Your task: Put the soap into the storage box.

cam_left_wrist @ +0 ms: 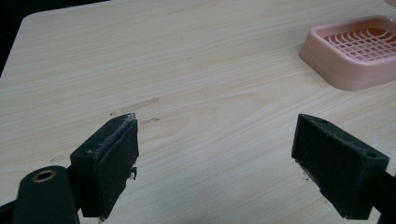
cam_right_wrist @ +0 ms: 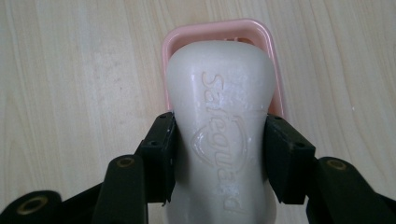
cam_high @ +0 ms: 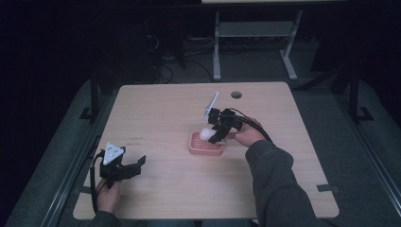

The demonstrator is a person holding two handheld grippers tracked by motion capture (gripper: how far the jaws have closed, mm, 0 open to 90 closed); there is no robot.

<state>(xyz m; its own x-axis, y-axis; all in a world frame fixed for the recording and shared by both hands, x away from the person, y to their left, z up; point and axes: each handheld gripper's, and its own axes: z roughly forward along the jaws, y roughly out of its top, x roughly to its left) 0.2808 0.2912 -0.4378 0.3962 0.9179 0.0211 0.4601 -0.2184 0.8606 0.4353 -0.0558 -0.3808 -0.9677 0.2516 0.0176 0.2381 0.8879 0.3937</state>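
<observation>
Looking down on a pale wood-grain desk [cam_high: 156, 113] in a dark room, with a round cable hole [cam_high: 236, 94] near its far edge.

Sitting a little right of the desk's middle: a pink soap dish [cam_high: 205, 147], rectangular with rounded corners and a grid floor. Seen in the left gripper view at the upper right [cam_left_wrist: 355, 51], standing well apart from that gripper.

Hovering over the dish's far right corner: the right gripper [cam_high: 211, 135], carried by a hand [cam_high: 246, 135] reaching in from the desk's right side in a grey sleeve. Clamping a white bar of soap [cam_high: 205, 134] between both black pads. In the right gripper view, gripping the bar [cam_right_wrist: 219, 126] at its narrow waist, pads pressing on each side, the bar's far end pointing out over the dish [cam_right_wrist: 275, 60] below. Reading along the bar's top face, in raised letters: "Safeguard", running through a moulded shield emblem. Hard to tell whether the bar is touching the dish or hanging just above it.

Resting near the desk's near left corner: the left gripper [cam_high: 135, 165], held by a hand [cam_high: 109, 196] at the near edge. Standing wide apart, its two pads [cam_left_wrist: 116, 163] with nothing between them but bare desk.

Showing on the desk surface left of the dish: a small dark printed mark [cam_high: 135, 138], too small to read.
</observation>
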